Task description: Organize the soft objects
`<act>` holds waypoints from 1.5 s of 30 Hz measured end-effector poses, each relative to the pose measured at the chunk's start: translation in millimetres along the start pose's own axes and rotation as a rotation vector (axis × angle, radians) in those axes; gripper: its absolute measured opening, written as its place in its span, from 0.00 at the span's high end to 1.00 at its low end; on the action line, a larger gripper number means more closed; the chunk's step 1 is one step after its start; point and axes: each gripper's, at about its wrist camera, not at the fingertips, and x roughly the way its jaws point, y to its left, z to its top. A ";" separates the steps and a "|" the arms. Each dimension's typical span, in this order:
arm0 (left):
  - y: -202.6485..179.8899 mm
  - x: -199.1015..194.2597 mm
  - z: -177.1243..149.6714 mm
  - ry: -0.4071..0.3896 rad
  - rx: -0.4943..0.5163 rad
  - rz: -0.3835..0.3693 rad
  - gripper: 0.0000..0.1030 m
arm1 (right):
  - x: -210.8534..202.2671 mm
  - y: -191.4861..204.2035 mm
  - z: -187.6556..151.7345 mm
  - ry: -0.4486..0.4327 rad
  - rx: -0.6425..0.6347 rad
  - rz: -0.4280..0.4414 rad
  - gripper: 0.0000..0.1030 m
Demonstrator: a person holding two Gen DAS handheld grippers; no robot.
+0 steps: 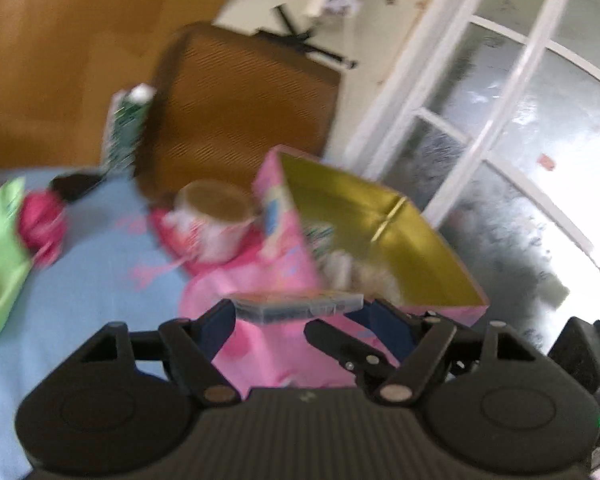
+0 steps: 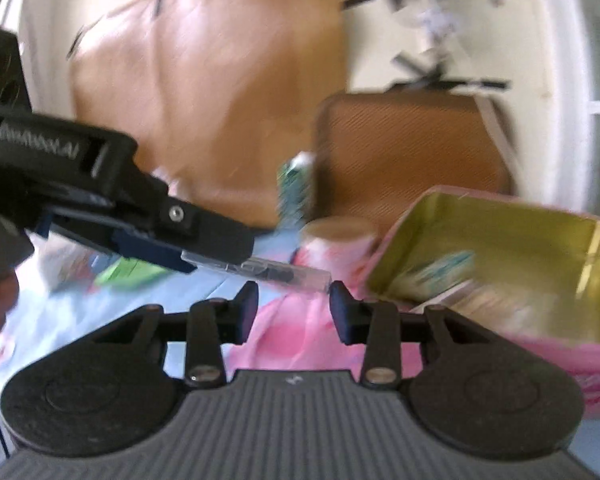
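Observation:
My left gripper [image 1: 296,312] is shut on a flat clear plastic case [image 1: 296,305] and holds it above the pink cloth [image 1: 260,344], beside a pink box with a gold inside [image 1: 384,208]. In the right wrist view the left gripper [image 2: 216,256] comes in from the left with the clear case [image 2: 284,274] sticking out of its tips. My right gripper [image 2: 294,312] is open and empty just below the case, left of the pink box [image 2: 500,248]. Soft items lie inside the box. Both views are blurred.
A pink-patterned roll [image 1: 216,216] stands behind the pink cloth. A green packet [image 1: 0,248] and a magenta soft item [image 1: 40,220] lie at the left on the blue sheet [image 1: 100,280]. A brown cushion [image 1: 236,112] and a green carton [image 1: 124,128] stand behind.

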 end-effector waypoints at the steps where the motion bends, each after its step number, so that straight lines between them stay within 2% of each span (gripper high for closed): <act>1: -7.6 3.7 6.4 -0.010 0.016 -0.010 0.27 | -4.3 -7.8 5.6 -0.026 0.006 -0.009 0.59; 4: -38.7 24.8 23.6 -0.019 0.058 -0.068 0.27 | -15.1 -25.8 15.5 -0.091 -0.003 -0.091 0.59; 9: -84.0 77.6 25.2 0.006 0.105 -0.135 0.27 | -9.5 -71.7 8.2 -0.073 0.036 -0.231 0.58; 11: -94.4 97.4 21.7 0.020 0.105 -0.144 0.26 | -6.1 -85.9 0.2 -0.054 0.051 -0.295 0.57; 13: -98.5 109.3 19.3 0.033 0.108 -0.134 0.26 | -3.2 -94.0 -4.9 -0.037 0.057 -0.371 0.51; 16: -92.2 101.1 18.3 0.018 0.096 -0.136 0.26 | -9.8 -100.6 -9.2 -0.040 0.094 -0.448 0.49; 18: -76.2 78.6 15.1 -0.014 0.095 -0.140 0.24 | -16.8 -101.0 -7.1 -0.067 0.124 -0.422 0.49; 20: -54.0 52.3 8.2 -0.046 0.104 -0.095 0.23 | -21.3 -90.9 -2.2 -0.098 0.117 -0.387 0.49; 22: -19.8 23.2 -4.3 -0.062 0.097 -0.034 0.22 | -20.1 -75.3 2.6 -0.124 0.098 -0.321 0.49; 24: 18.3 -4.1 -23.3 -0.068 0.081 0.064 0.22 | -12.4 -57.3 9.3 -0.125 0.094 -0.216 0.49; 28: 93.1 -50.8 -61.2 -0.091 0.017 0.264 0.22 | 33.8 -18.4 27.1 -0.041 0.113 0.011 0.50; 31: 136.5 -72.5 -75.5 -0.119 -0.058 0.351 0.22 | 92.1 10.3 44.4 0.053 0.111 0.124 0.50; 35: 176.0 -86.6 -85.9 -0.171 -0.163 0.347 0.22 | 179.0 47.5 65.1 0.178 0.126 0.185 0.51; 38: 188.3 -98.1 -89.0 -0.234 -0.235 0.267 0.21 | 243.7 70.8 74.3 0.272 0.126 0.177 0.52; 39: 191.1 -101.6 -90.8 -0.251 -0.237 0.258 0.18 | 255.3 75.5 73.0 0.297 0.121 0.168 0.52; 42: 194.0 -106.2 -92.5 -0.263 -0.247 0.223 0.17 | 298.9 85.5 65.7 0.412 0.114 0.173 0.53; 43: 194.3 -106.5 -92.5 -0.262 -0.250 0.210 0.17 | 305.8 87.2 63.8 0.458 0.106 0.176 0.55; 45: 195.0 -108.3 -94.1 -0.267 -0.258 0.189 0.17 | 296.5 81.7 62.8 0.522 0.095 0.250 0.55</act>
